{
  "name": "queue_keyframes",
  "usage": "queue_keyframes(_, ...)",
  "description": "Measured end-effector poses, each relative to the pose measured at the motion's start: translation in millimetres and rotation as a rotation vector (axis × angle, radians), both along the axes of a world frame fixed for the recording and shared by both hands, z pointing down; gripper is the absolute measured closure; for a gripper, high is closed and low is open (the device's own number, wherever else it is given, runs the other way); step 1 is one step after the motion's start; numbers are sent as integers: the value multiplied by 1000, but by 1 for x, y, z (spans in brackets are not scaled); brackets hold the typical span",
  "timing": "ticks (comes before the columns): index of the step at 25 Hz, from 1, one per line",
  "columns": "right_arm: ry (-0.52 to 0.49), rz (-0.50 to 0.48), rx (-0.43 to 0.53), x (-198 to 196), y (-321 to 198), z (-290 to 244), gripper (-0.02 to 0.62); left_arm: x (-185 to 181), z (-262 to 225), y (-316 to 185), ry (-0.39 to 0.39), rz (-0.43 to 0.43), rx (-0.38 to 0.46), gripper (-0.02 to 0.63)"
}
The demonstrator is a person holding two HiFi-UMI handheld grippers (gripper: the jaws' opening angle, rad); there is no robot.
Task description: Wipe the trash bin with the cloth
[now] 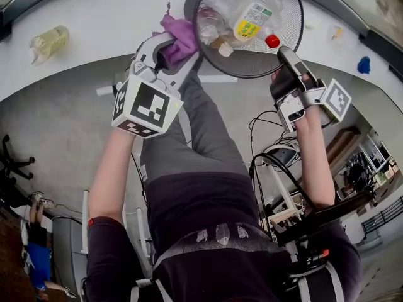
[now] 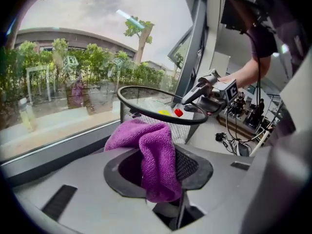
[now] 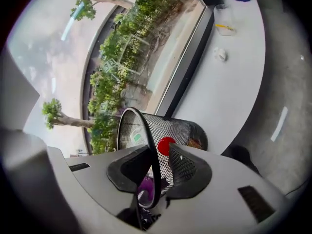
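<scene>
Between the left gripper's (image 2: pixel 158 170) jaws, the purple cloth (image 2: pixel 141 138) was pinched, just beside the trash bin (image 3: pixel 181 128). Right gripper's (image 3: pixel 158 172) jaws stood spread astride its rim. Judgement: wiping barely begun, if at all; whole bin remained.

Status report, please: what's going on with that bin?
Left gripper shut on purple cloth, beside bin. Right gripper astride its rim, grip unclear. Bottle inside.

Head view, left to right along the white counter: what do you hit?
In order: yellowish bottle → purple cloth → mesh trash bin → small blue object.
</scene>
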State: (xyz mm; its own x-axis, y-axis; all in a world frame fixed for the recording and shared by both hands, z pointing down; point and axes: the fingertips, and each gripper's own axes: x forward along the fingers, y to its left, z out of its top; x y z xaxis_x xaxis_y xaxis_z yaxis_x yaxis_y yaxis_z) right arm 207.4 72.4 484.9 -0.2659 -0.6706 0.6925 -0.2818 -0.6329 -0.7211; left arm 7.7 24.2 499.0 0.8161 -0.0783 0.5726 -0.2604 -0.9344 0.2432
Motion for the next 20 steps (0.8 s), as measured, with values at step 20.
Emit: queue_keyframes(20,582,-946,135,-6,-70,-26,417,-18,0,-75,-76,-108,88,485)
